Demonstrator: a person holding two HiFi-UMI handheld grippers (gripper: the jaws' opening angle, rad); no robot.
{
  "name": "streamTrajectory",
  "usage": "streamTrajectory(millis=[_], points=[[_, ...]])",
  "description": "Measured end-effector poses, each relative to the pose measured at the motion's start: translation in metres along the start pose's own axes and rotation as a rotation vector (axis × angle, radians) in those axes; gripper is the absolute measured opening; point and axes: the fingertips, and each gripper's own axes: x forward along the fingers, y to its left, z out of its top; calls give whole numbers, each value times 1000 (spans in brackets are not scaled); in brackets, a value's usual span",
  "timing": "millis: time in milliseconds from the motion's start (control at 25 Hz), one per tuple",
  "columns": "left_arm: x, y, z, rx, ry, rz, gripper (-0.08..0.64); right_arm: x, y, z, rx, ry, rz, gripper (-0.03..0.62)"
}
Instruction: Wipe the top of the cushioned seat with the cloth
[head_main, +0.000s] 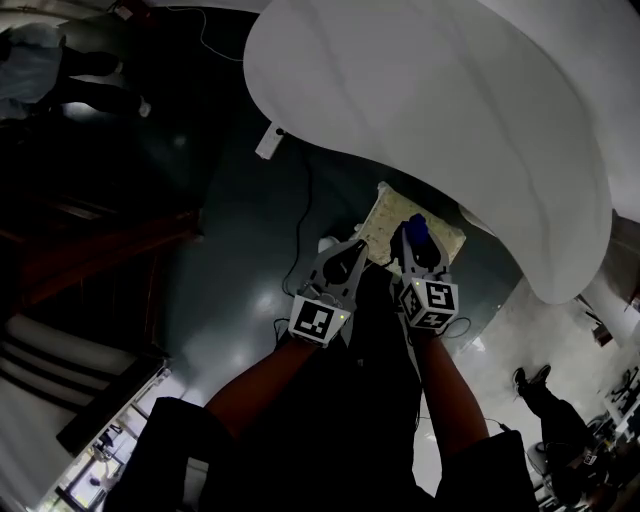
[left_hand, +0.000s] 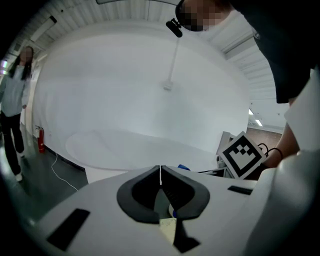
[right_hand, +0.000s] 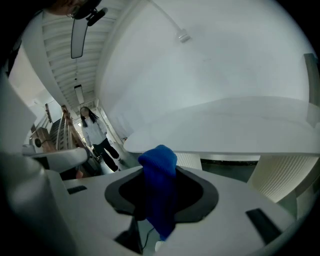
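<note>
The cushioned seat (head_main: 430, 100) is a big white curved form that fills the upper right of the head view. It also spreads across the left gripper view as the seat (left_hand: 140, 110) and across the right gripper view as the seat (right_hand: 235, 120). My right gripper (head_main: 415, 240) is shut on a blue cloth (head_main: 416, 231), just below the seat's near edge. The cloth (right_hand: 159, 185) bunches up between the right gripper's (right_hand: 157, 162) jaws. My left gripper (head_main: 346, 252) hangs beside it, a little to the left. The left gripper's (left_hand: 160, 170) jaws meet at the tips with nothing between them.
A pale yellow patterned mat (head_main: 385, 215) lies under the grippers on the dark floor (head_main: 240, 240). A cable (head_main: 300, 225) trails over the floor, and a small white box (head_main: 268, 140) sits by the seat's edge. People stand at the far left (left_hand: 15, 100) and behind (right_hand: 95, 132).
</note>
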Motion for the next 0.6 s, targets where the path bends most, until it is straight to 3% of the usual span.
streamTrajectory(millis=[120, 240, 440, 600], points=[[19, 20, -14, 17, -3, 4, 20, 35, -10, -19, 14, 21, -5, 155], [29, 37, -37, -20, -18, 26, 20, 62, -13, -49, 15, 76, 22, 155], [49, 51, -73, -31, 64, -5, 20, 94, -34, -92, -1, 162, 17, 155], [56, 51, -92, -30, 93, -42, 20, 120, -47, -121, 42, 192, 11, 155]])
